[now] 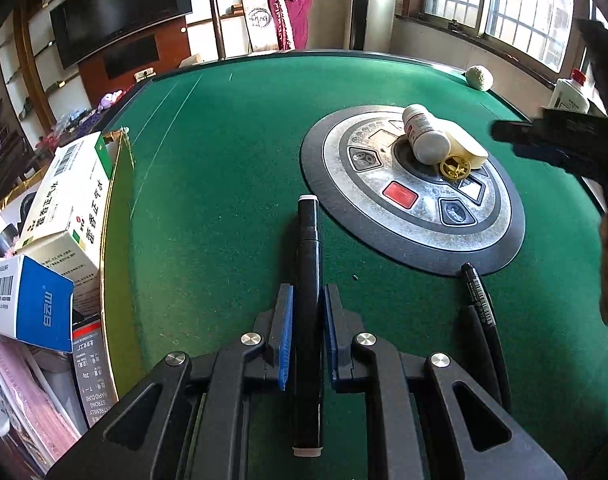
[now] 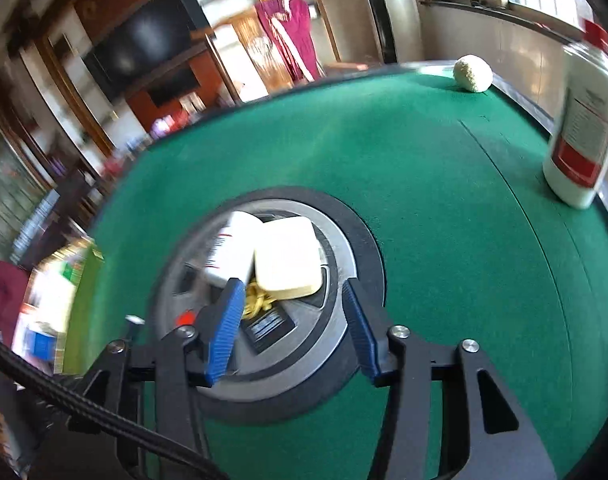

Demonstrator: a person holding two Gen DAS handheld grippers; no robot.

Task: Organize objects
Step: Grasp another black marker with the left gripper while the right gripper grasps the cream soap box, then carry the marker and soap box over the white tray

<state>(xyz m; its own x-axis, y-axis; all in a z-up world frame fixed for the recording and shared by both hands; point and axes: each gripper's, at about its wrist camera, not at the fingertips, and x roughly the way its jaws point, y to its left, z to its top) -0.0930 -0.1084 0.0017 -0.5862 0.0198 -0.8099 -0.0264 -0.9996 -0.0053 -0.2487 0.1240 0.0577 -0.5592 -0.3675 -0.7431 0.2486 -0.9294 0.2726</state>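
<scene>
Between the blue pads of the left gripper (image 1: 308, 300) lies a black marker (image 1: 309, 300), its length parallel to the fingers and its white-tipped end pointing forward; the pads flank the barrel closely, though whether they press it or leave a sliver of gap cannot be told; treat the grasp as unconfirmed and close firmly before lifting. To the left of this gripper stands an open carton (image 1: 118, 216) holding a medicine box (image 1: 66, 208) and a blue box (image 1: 28, 304); this is judged the likely destination. To its right, a second black pen (image 1: 480, 300) lies on the green felt tabletop (image 1: 232, 152), near the edge of the round control panel (image 1: 412, 196). Ahead of the right gripper (image 2: 290, 288), whose jaws stand wide apart and empty, rest a white pill bottle (image 2: 234, 252), a cream case (image 2: 288, 258) and a gold trinket (image 2: 256, 300), touching one another on the panel; centre the jaws on one item only, descend slowly, and avoid nudging its neighbours; blur in the right wrist view hides finer detail. Far ahead and to the right stand a tall white bottle (image 2: 584, 120) and a pale ball (image 2: 473, 74).
</scene>
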